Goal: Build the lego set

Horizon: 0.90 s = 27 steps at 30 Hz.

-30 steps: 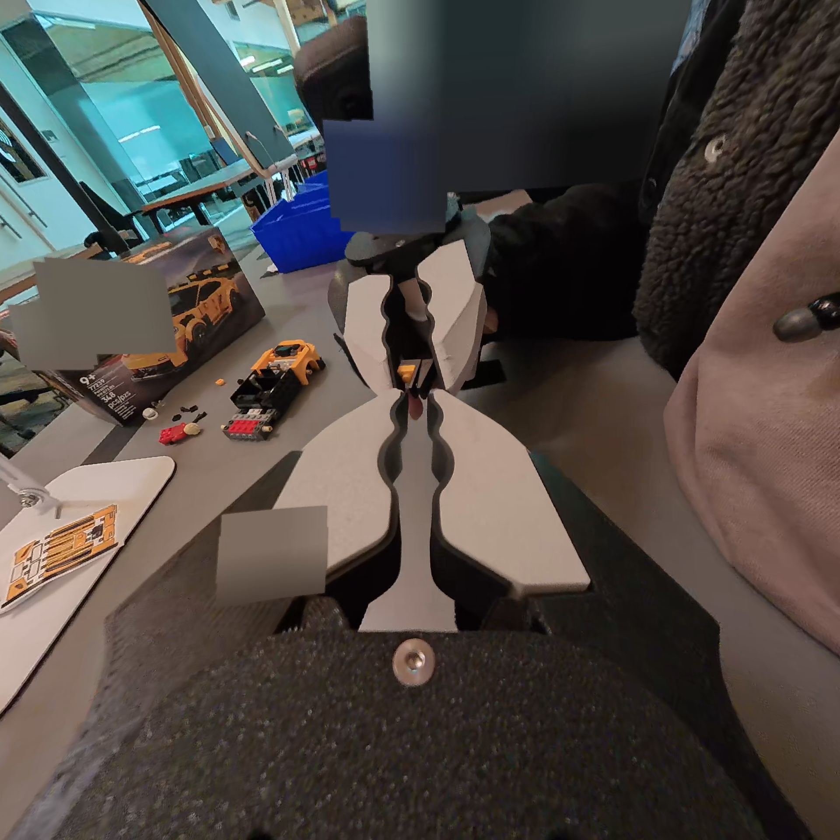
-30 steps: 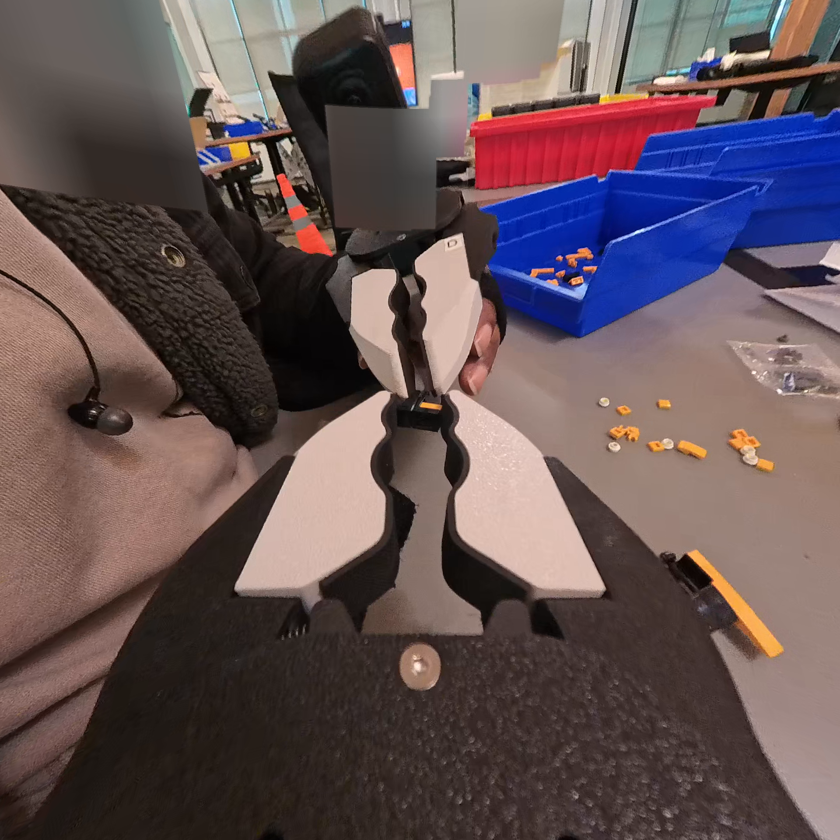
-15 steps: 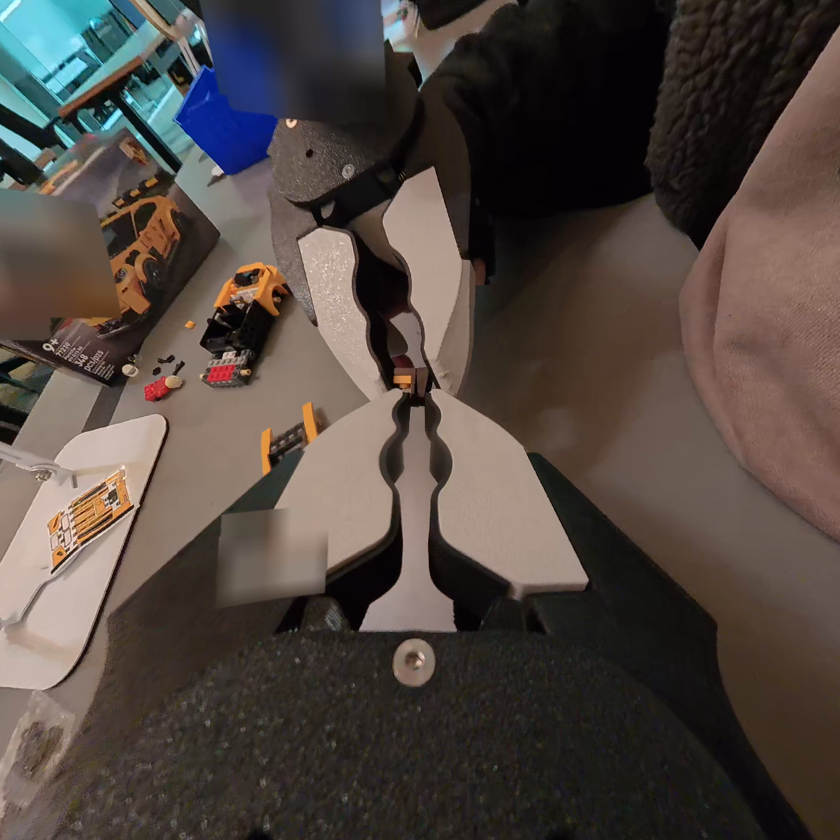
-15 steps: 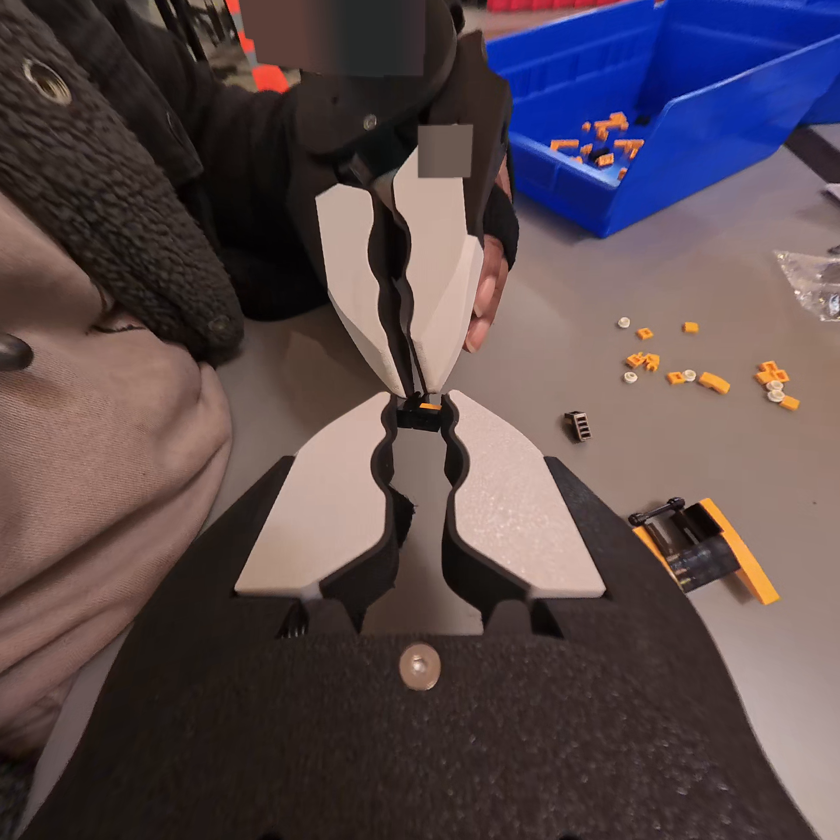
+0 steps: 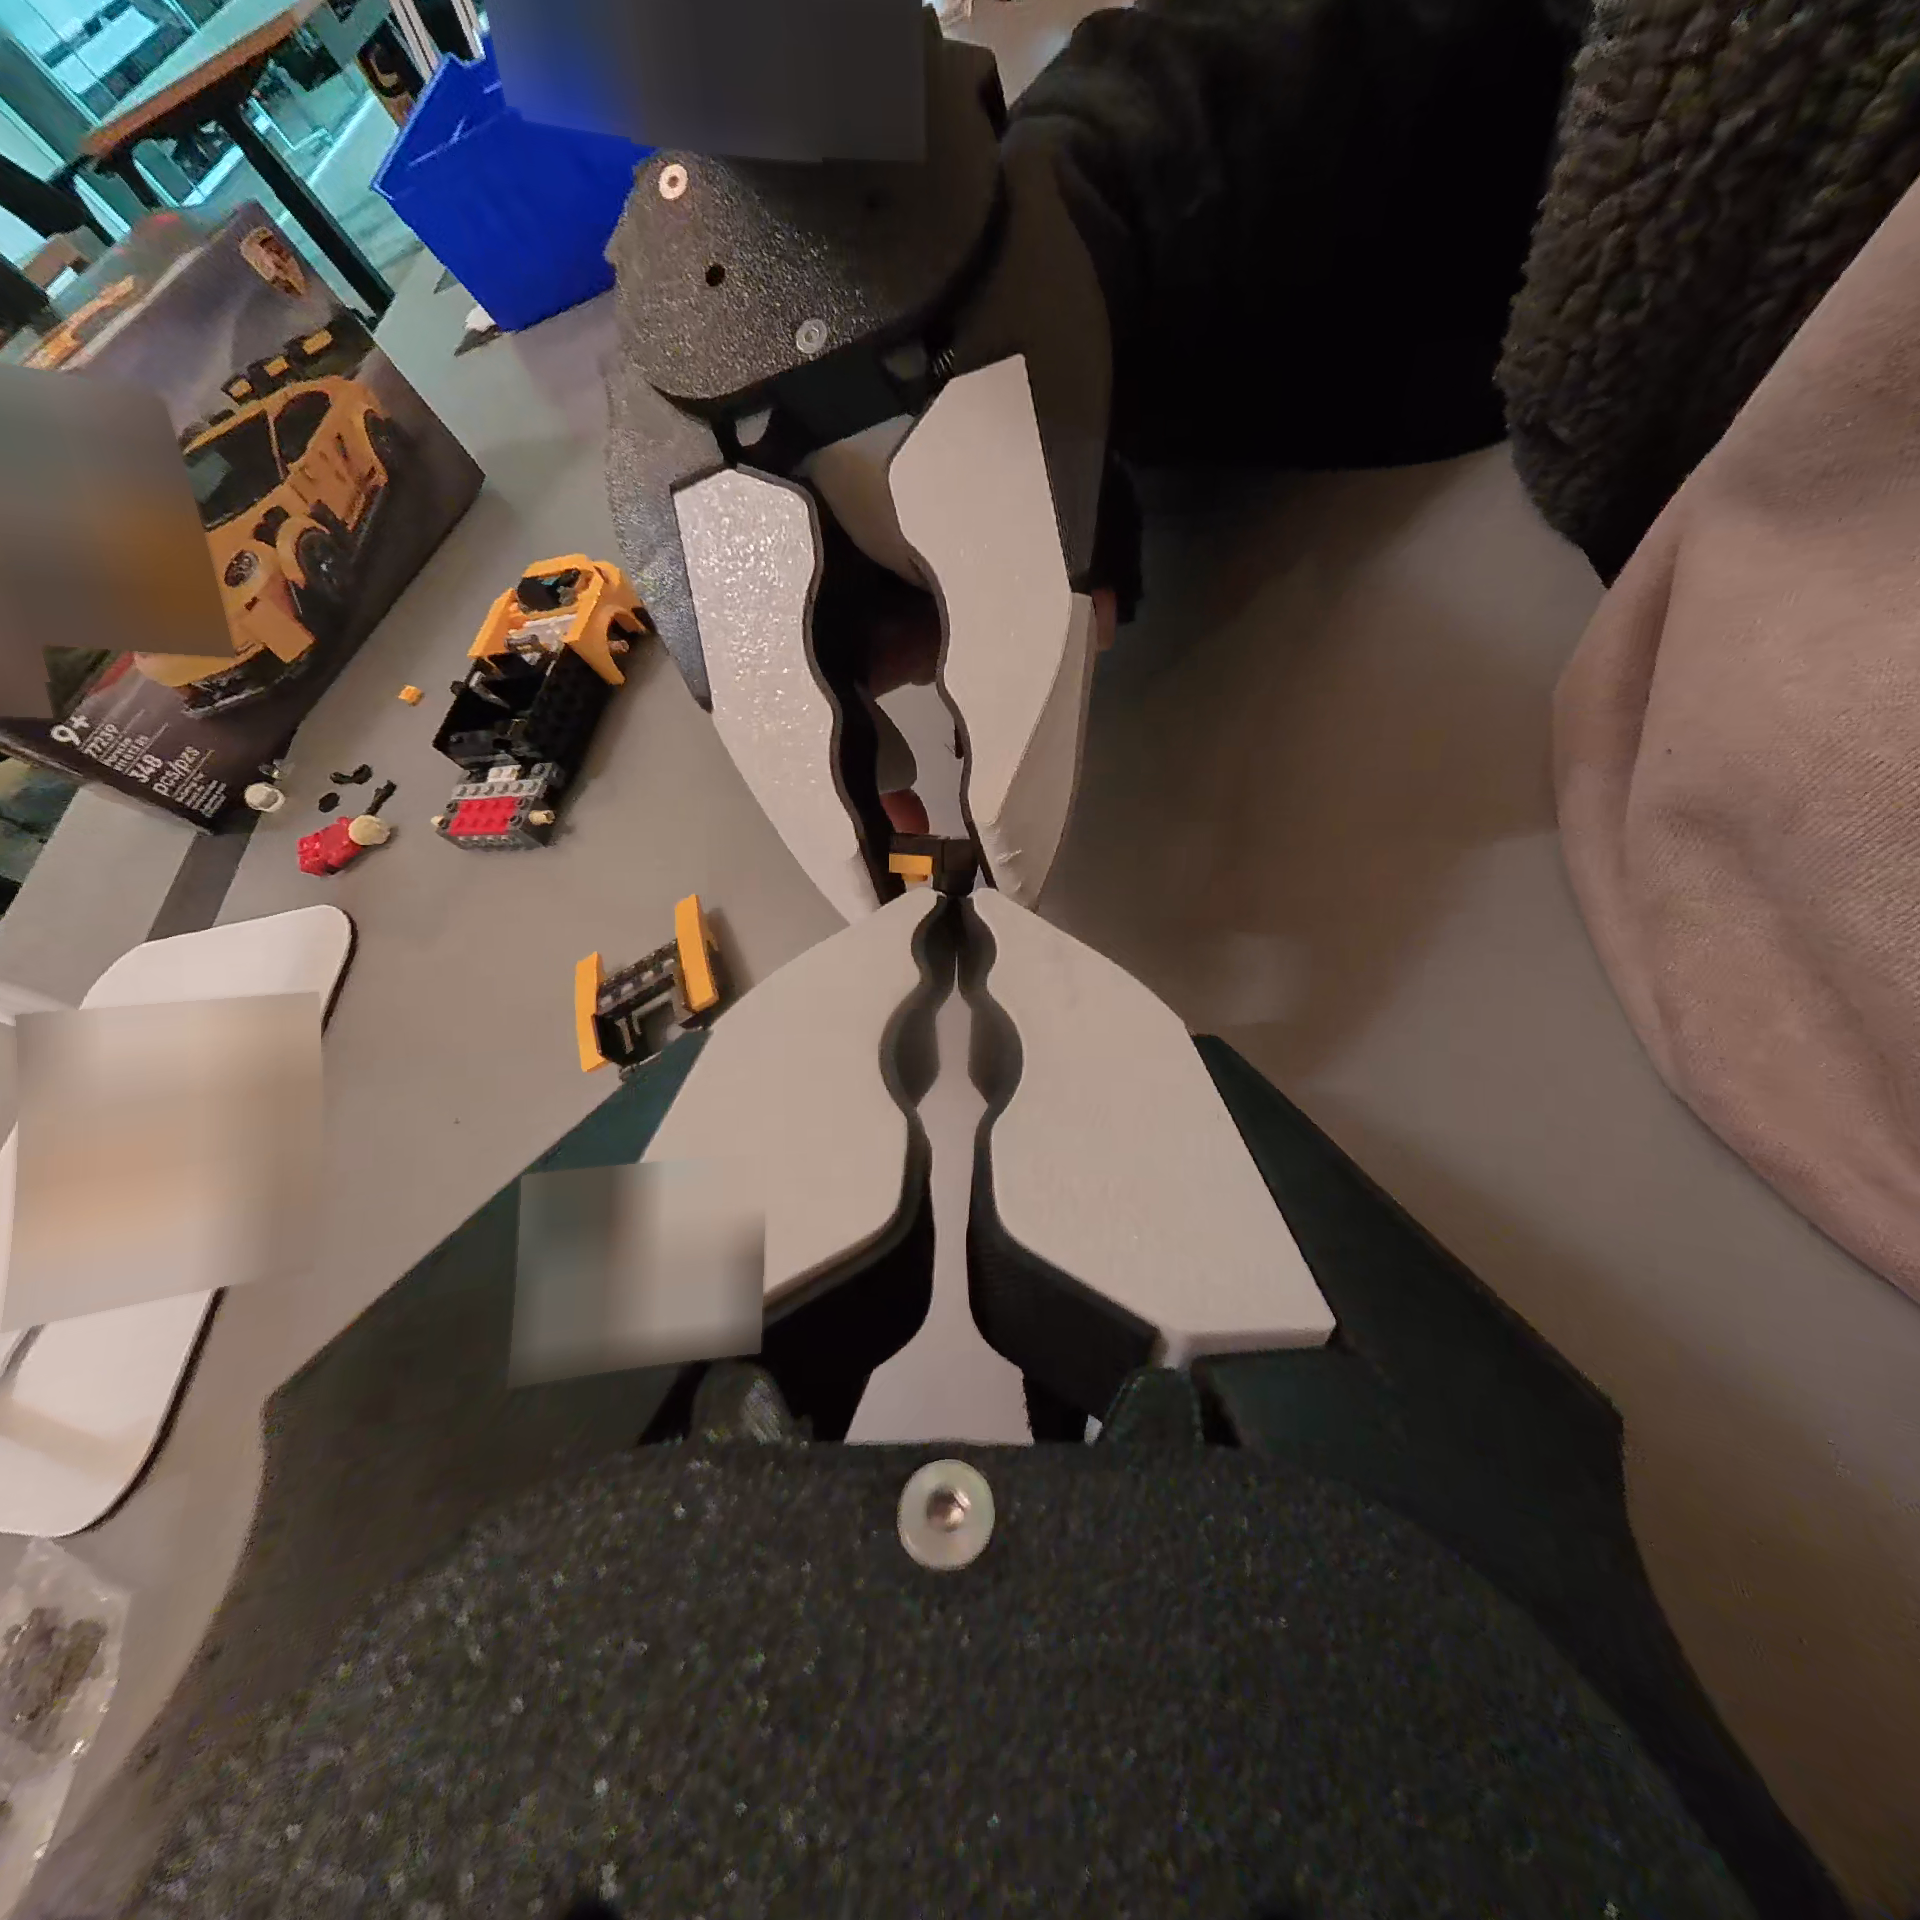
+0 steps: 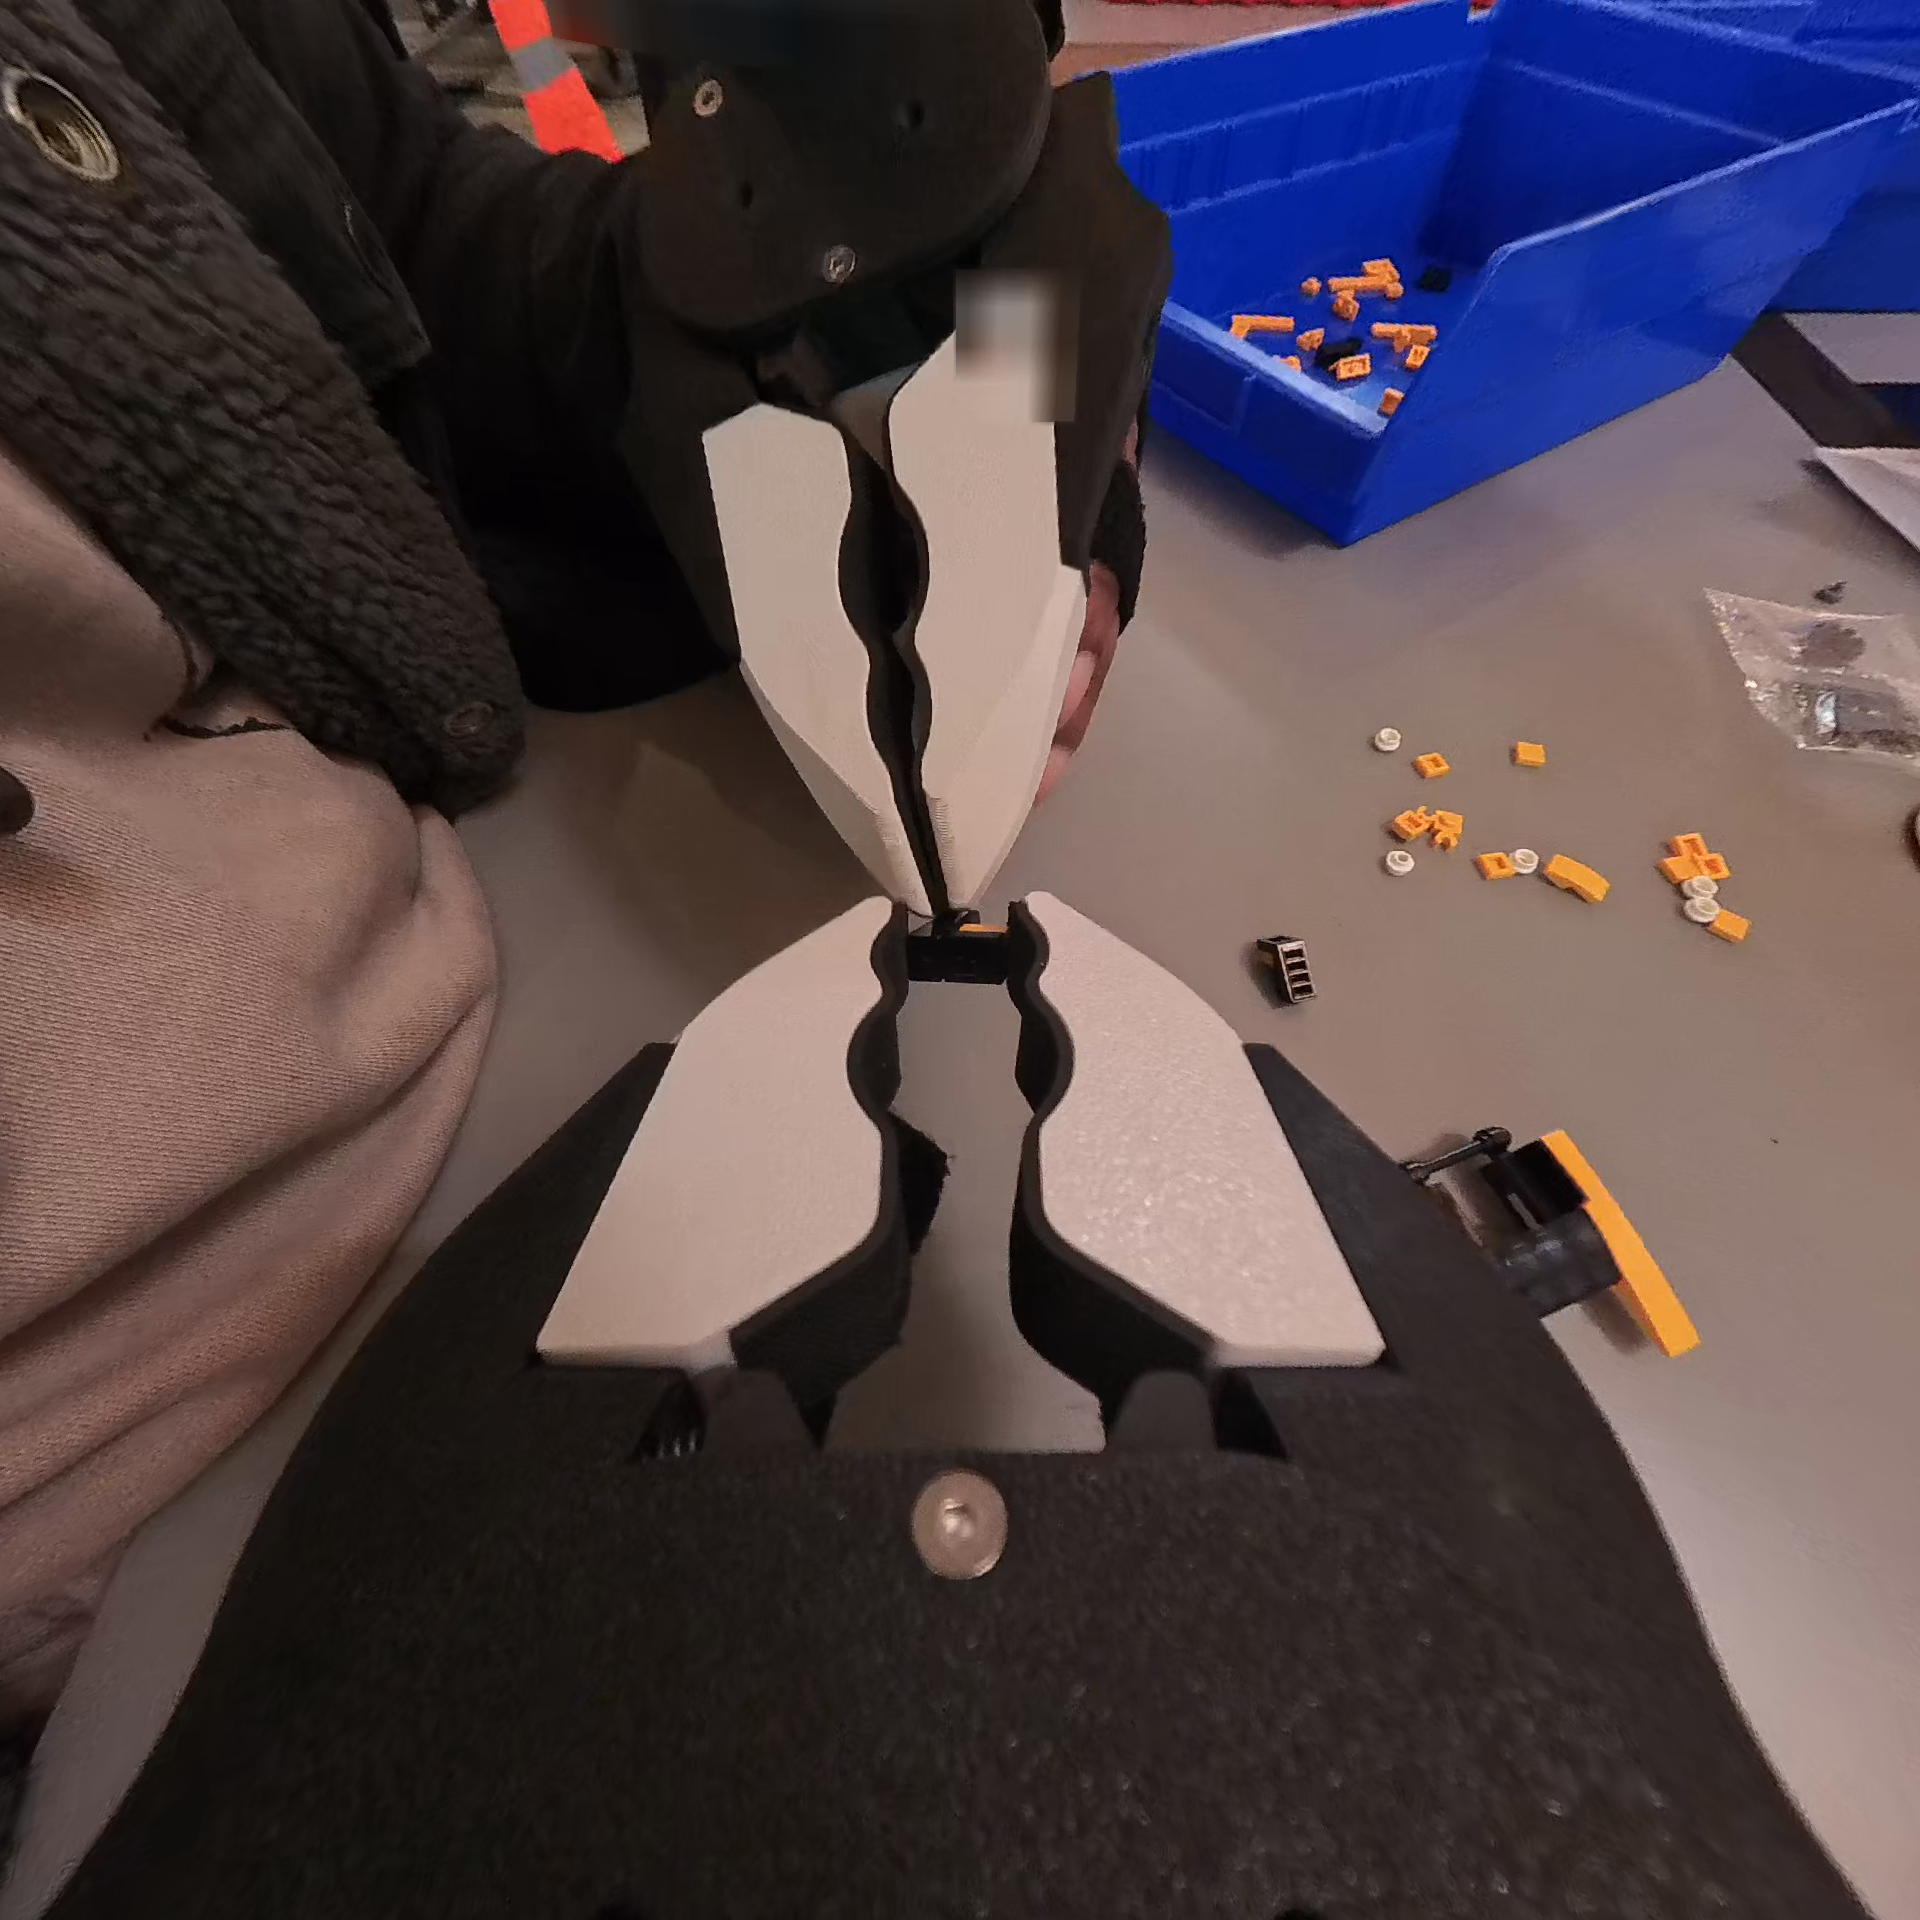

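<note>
**A:** What am I seeing, left to right?

**B:** Taking the small black-and-orange piece [image 6: 958,951] as the landmark: far left of it, the half-built car [image 5: 540,707] is lying on the bench [image 5: 499,997], nose pointing away. I'm holding the left tool [image 5: 951,902] nearly clenched at the piece; what its tips are pinching, I can't tell.

**A:** And the right?

**B:** The right tool [image 6: 958,928] is grasping the piece above the bench, tip to tip with the left. I'm holding them so, I judge, to press a part on. Its long axis is running crosswise between the right tool's jaws, with orange showing on its upper side. Loose orange bits [image 6: 1558,852] are lying right of it.
</note>
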Tool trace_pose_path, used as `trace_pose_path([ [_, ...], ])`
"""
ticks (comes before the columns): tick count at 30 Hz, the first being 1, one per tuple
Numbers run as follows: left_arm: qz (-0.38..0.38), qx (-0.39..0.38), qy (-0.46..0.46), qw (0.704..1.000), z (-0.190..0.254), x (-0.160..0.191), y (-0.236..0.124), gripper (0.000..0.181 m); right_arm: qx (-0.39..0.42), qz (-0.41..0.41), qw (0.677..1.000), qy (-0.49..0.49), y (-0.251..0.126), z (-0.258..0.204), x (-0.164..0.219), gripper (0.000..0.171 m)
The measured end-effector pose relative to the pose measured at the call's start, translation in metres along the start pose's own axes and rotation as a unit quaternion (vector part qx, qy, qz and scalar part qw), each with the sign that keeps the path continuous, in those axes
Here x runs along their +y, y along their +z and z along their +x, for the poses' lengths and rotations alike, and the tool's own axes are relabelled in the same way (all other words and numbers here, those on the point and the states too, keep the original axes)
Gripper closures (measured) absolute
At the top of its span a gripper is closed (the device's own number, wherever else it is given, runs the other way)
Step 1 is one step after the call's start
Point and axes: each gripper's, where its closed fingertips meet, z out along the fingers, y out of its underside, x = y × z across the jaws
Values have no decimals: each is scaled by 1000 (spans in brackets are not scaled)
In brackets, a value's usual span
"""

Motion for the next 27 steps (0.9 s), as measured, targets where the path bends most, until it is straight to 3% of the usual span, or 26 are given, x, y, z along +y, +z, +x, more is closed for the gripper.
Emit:
trace_pose_path([
  [7, 29, -14, -16, 999, -9, -3, -6, 180, 18, 36, 999, -14, -7, 6, -11, 153],
  [11, 130, 17, -119, 984, -16, -21, -17, 166, 15, 107, 994, -10, -16, 5, -29, 153],
  [17, 209, 68, -204, 954, -15, -35, -22, 169, 19, 165, 986, -17, -25, 4, -45, 153],
  [23, 277, 149, -313, 896, -14, -46, -25, 171, 42, 185, 980, -63, -31, 1, -54, 153],
  [27, 316, 229, -404, 827, -15, -53, -32, 166, 87, 165, 972, -143, -31, 0, -55, 153],
])
